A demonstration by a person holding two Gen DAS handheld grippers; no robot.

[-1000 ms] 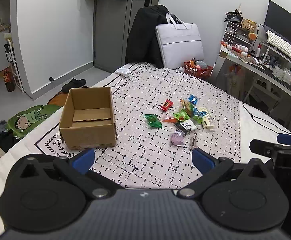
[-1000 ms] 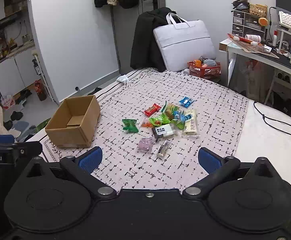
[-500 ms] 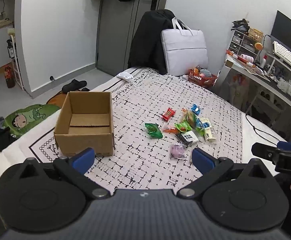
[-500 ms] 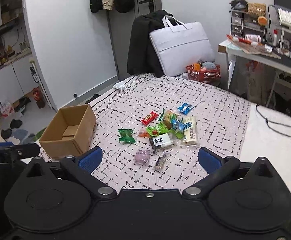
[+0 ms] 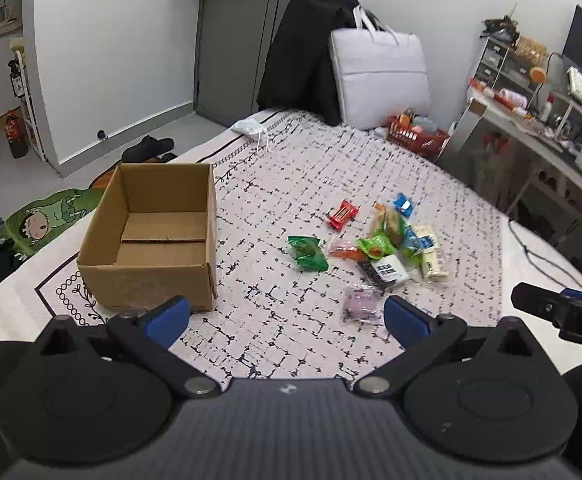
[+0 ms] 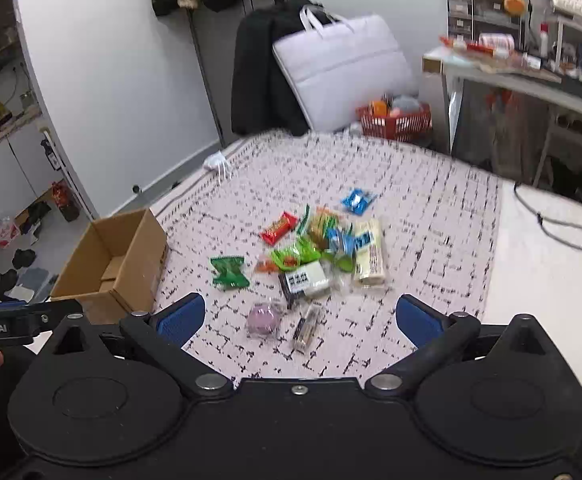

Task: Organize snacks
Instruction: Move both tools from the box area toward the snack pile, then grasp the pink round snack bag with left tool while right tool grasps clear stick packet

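Note:
An open, empty cardboard box (image 5: 151, 236) (image 6: 111, 256) stands on the left of a black-and-white patterned cloth (image 5: 291, 184). To its right lies a pile of several small snack packets (image 5: 383, 240) (image 6: 319, 252): a green one (image 5: 307, 253), a red one (image 5: 343, 213), a blue one (image 5: 403, 203), a pink one (image 5: 358, 305) (image 6: 264, 320). My left gripper (image 5: 287, 318) hangs open above the near cloth edge, holding nothing. My right gripper (image 6: 299, 318) is open too, above the pink packet and a slim dark bar (image 6: 308, 328).
A white bag (image 5: 379, 76) leans on a chair with a black jacket (image 5: 303, 48) at the far end, beside a red basket (image 5: 415, 136). A cluttered desk (image 5: 543, 128) runs along the right. A face mask (image 5: 251, 128) lies on the far left corner.
Both grippers have moved forward toward the cloth and tilted down; the box and the snacks sit larger and lower in both views. Nothing was picked up.

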